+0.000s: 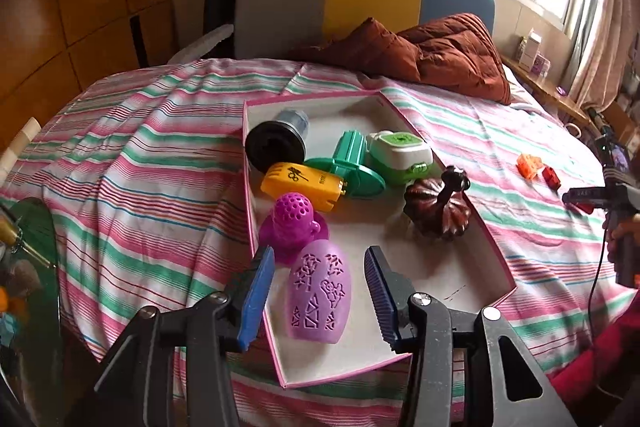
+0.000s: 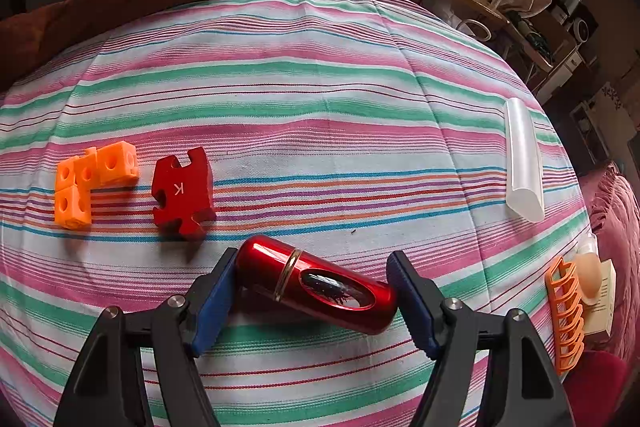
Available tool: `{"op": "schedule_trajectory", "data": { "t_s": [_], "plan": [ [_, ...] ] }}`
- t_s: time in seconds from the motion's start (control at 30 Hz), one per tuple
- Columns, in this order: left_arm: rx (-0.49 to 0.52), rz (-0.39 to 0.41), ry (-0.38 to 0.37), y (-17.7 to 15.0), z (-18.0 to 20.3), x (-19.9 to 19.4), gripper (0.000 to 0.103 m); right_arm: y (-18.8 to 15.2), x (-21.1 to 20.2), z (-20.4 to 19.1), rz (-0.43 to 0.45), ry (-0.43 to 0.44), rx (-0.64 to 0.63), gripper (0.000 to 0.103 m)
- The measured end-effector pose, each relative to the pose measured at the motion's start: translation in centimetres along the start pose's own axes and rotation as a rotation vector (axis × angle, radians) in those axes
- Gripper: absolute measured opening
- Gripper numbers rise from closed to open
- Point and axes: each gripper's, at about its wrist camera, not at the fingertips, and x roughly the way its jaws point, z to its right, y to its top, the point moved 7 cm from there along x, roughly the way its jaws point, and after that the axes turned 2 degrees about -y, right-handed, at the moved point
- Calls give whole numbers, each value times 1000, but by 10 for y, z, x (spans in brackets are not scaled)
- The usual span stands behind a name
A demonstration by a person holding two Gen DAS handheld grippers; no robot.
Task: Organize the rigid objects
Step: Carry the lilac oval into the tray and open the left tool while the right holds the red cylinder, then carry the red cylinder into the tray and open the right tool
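A pink-edged white box (image 1: 460, 267) lies open on the striped bed. In it are a lilac cut-out egg shape (image 1: 320, 297), a magenta perforated piece (image 1: 294, 223), a yellow block (image 1: 302, 187), a black cylinder (image 1: 276, 147), green parts (image 1: 352, 163), a white-green case (image 1: 400, 155) and a dark red pumpkin (image 1: 436, 211). My left gripper (image 1: 320, 295) is open, its jaws either side of the lilac egg. My right gripper (image 2: 310, 301) is open around a shiny red capsule (image 2: 316, 285) lying on the bed, its left pad touching it.
An orange cube cluster (image 2: 94, 183) and a red puzzle block marked K (image 2: 184, 195) lie left of the capsule. A translucent white bar (image 2: 522, 163) and an orange grid piece (image 2: 566, 315) lie to the right. A brown quilt (image 1: 440, 55) is bunched at the headboard.
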Motion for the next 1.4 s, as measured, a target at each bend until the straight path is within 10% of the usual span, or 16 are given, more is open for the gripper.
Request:
{"op": "schedule_trajectory", "data": {
  "t_s": [0.93,1.4],
  "plan": [
    [-153,1,14,-12,-46,-10,57,-46,-43,-70,-74,233,-149,75],
    [-211,-35,39,-24,-69,-6,58,-101,-197,-197,192,635,-446,75]
  ]
}}
